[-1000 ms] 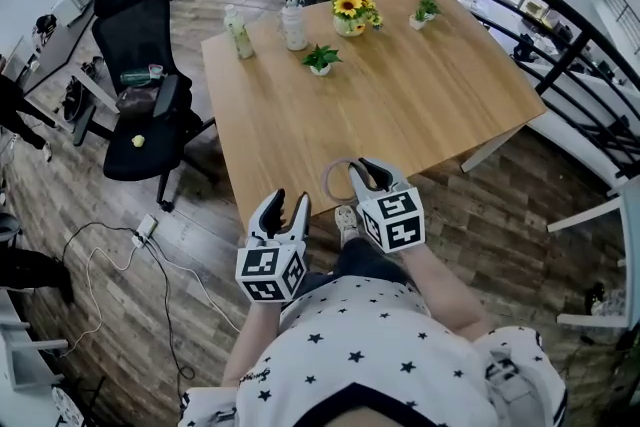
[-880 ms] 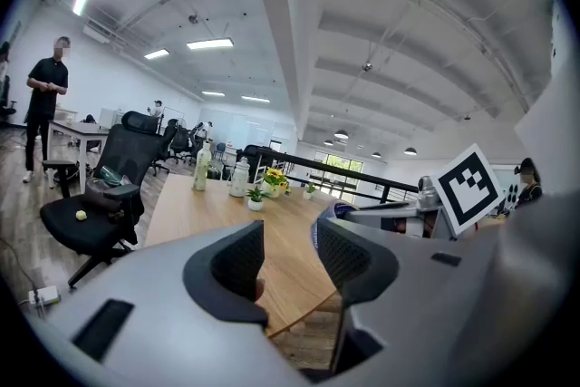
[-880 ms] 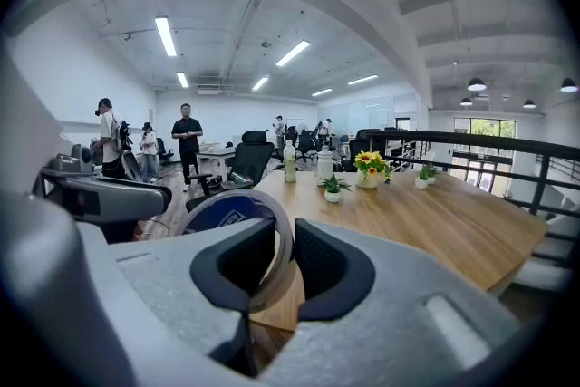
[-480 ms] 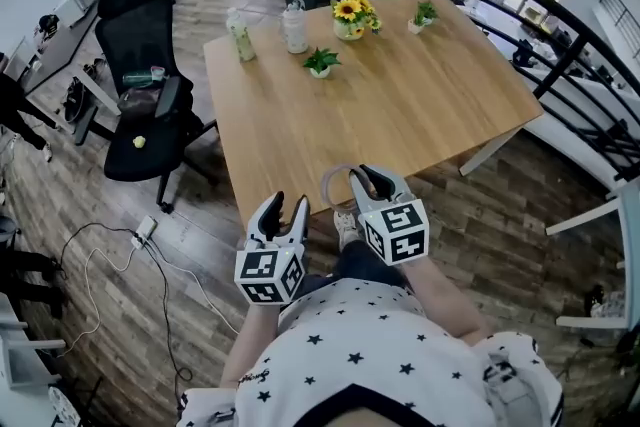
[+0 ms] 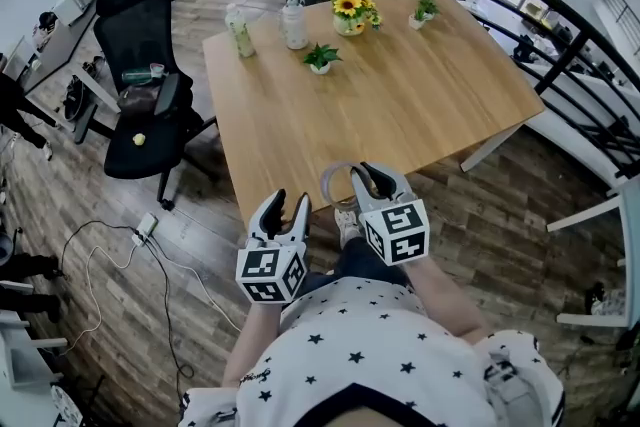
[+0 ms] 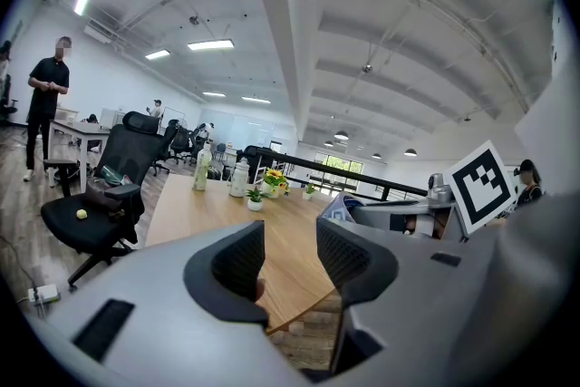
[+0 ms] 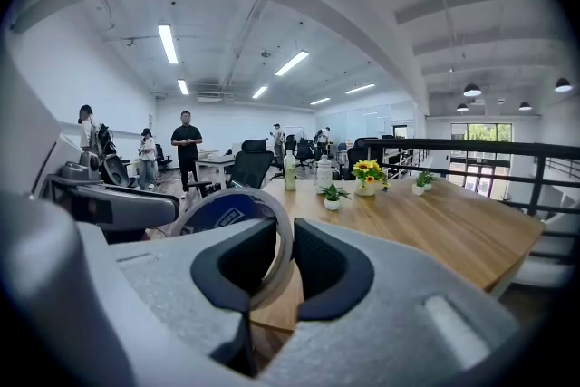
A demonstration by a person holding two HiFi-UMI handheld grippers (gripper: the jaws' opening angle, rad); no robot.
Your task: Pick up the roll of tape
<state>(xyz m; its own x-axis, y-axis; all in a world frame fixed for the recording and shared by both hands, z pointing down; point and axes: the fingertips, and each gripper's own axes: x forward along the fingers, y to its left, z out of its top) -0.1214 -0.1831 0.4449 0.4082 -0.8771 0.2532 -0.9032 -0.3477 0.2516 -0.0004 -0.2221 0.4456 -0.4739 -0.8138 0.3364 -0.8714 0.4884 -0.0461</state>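
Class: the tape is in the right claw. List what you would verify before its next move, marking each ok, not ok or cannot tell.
1. The tape sits between the right claw's jaws: ok.
2. The jaws are shut on the ring's wall, one inside and one outside: ok.
3. The tape is lifted clear of the table: cannot tell.
4. The left claw is open, empty and apart from the tape: ok.
5. The table around the tape is bare, and the plant and bottles stand far off: ok.
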